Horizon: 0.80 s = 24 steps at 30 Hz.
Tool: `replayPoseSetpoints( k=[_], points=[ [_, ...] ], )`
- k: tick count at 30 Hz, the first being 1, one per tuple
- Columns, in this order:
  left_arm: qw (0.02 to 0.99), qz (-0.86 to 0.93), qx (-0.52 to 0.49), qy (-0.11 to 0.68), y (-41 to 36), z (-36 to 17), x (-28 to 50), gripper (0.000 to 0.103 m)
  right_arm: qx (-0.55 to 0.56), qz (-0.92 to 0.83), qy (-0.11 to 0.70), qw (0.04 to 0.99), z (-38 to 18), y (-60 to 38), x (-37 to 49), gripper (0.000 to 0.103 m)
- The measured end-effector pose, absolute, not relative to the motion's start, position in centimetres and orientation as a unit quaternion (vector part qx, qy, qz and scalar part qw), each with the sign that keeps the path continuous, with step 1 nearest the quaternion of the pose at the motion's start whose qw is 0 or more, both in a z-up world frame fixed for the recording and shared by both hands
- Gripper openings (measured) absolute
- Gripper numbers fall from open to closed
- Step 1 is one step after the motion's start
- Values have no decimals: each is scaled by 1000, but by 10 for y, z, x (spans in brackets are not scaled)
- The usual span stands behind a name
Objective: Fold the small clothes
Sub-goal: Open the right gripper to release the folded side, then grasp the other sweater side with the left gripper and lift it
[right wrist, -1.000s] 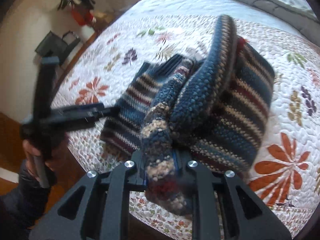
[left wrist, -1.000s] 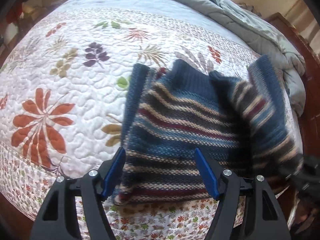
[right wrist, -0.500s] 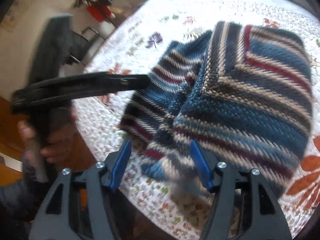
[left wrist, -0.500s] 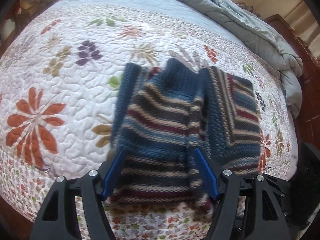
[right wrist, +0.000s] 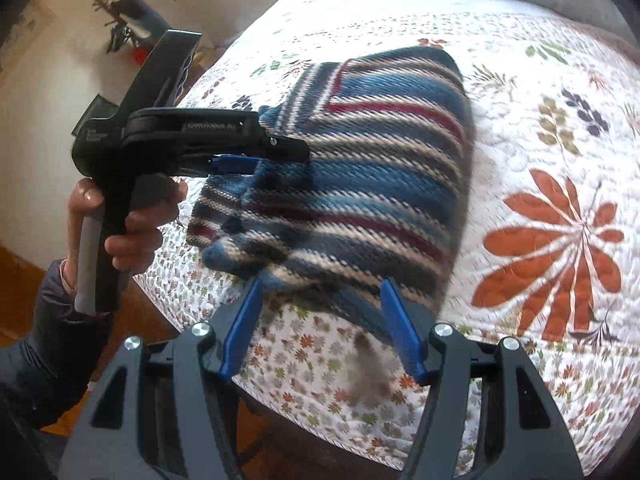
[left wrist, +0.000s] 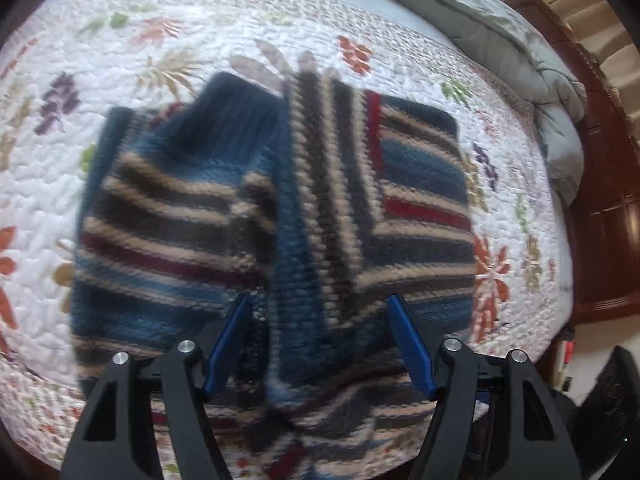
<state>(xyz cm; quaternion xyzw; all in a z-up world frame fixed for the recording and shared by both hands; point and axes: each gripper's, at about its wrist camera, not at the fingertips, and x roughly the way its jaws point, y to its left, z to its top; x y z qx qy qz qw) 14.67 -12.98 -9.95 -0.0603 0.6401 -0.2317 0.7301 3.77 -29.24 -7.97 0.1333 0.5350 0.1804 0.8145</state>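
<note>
Currently the striped knit sweater [left wrist: 276, 220] lies flat on the floral quilt [left wrist: 160, 60] near the bed's front edge, with one side folded over the middle so its stripes run at an angle to the rest. No container appears in either view; the quilt is the only supporting surface.

Left gripper [left wrist: 316, 312]: jaws stand wide apart, blue pads on either side of the sweater's folded centre strip. The pads do not press the knit; whether they touch it cannot be told, as the frame is blurred.

Right gripper [right wrist: 320, 292]: jaws also wide apart, just at the sweater's lower hem. A loose fold of knit sits between the pads, not pinched.

In the right wrist view the left gripper [right wrist: 260, 156] reaches in from the left, its tip over the sweater's edge. A hand [right wrist: 128, 220] in a dark sleeve [right wrist: 52, 352] holds its handle.

Surroundings: a grey comforter [left wrist: 500, 40] is bunched along the far side of the bed, well apart from the sweater. A dark wooden bed frame [left wrist: 600, 200] borders the right side. Beyond the bed's left corner, a dark object [right wrist: 132, 28] stands against the pale wall, too small to identify. Nothing lies on the sweater.
</note>
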Motion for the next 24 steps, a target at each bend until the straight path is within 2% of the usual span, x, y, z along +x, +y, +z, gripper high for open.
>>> replayPoseSetpoints(
  k=[11,19,21,24],
  points=[
    [779,-194,-15,596,-124,-66,138,70,155,167,532,815,-85,-309,29,62],
    [748,-230,-39,622,-136,-73,150,70,141,153,533,820,-85,-306,33,62],
    [738,-228,-42,634,-141,-83,153,65,119,135,539,823,-84,-304,35,62],
    [729,-227,-51,644,-144,-94,153,52,115,126,544,822,-86,-306,38,62]
  ],
)
